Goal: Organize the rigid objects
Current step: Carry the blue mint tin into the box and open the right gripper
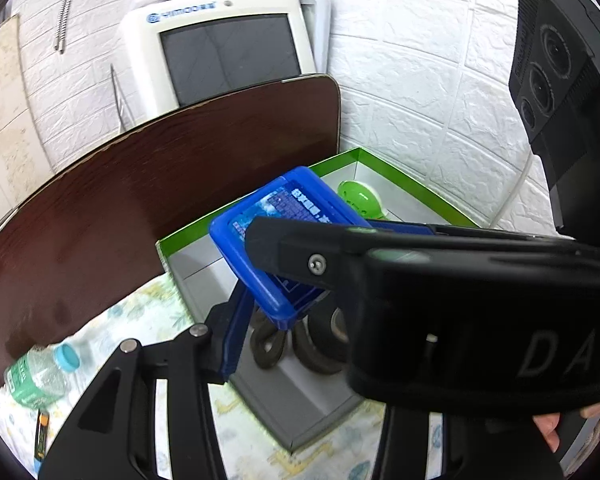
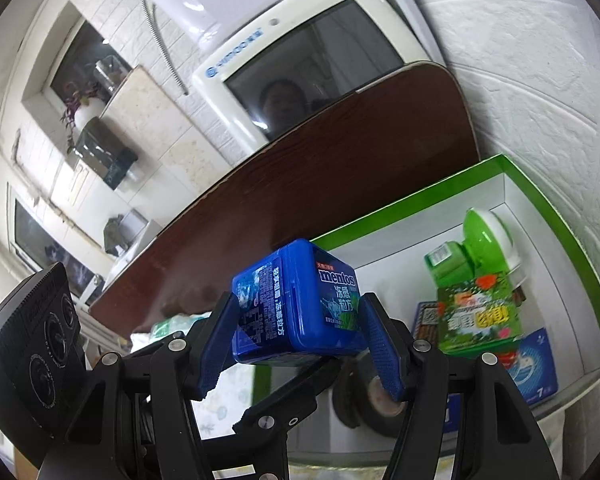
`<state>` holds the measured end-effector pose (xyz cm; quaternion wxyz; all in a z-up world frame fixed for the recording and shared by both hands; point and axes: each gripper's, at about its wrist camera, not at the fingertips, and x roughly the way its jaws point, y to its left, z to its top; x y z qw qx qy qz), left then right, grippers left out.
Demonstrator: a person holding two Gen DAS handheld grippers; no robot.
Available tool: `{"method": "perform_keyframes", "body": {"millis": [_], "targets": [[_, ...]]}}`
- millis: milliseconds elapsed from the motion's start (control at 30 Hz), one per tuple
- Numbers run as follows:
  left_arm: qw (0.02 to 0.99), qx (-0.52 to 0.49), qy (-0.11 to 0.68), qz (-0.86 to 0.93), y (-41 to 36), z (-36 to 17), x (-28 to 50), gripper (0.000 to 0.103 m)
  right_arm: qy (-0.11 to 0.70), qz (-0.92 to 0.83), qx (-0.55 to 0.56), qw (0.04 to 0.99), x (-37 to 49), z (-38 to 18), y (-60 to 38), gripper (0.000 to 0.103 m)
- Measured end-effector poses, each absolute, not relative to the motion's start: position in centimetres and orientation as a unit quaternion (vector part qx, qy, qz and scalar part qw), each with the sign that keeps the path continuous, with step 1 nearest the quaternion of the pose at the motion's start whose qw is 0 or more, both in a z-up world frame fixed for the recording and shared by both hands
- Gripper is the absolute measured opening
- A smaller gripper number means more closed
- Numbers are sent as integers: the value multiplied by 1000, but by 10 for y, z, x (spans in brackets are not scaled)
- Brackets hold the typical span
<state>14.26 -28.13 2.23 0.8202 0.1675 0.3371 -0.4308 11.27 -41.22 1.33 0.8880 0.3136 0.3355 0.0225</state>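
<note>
A blue Mentos box (image 2: 296, 308) is tilted in the air over the near corner of a green-rimmed white carton (image 2: 560, 220). My right gripper (image 2: 300, 320) is shut on it, with a blue pad on each side. In the left wrist view the same box (image 1: 268, 216) sits under the right gripper's black finger (image 1: 300, 256), which crosses in from the right. My left gripper (image 1: 296, 312) is just below the box. Its left pad (image 1: 232, 332) is close to the box's lower edge, and the right gripper hides its other finger.
The carton holds a green domed container (image 2: 484, 240), a green packet (image 2: 480, 320), a blue pack (image 2: 536, 372) and dark tape rolls (image 1: 324, 344). A brown board (image 1: 140, 184) and a white screen unit (image 1: 228, 56) stand behind it. A water bottle (image 1: 40, 376) lies on the floral cloth (image 1: 148, 312).
</note>
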Motion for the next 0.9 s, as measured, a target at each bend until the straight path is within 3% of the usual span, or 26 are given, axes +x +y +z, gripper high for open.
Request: {"method": "perform_keyframes", "body": {"millis": [900], "targets": [[792,187,393,-428,-344,-16,186,45,360,-9,357,862,138,-32,-455,65]]}}
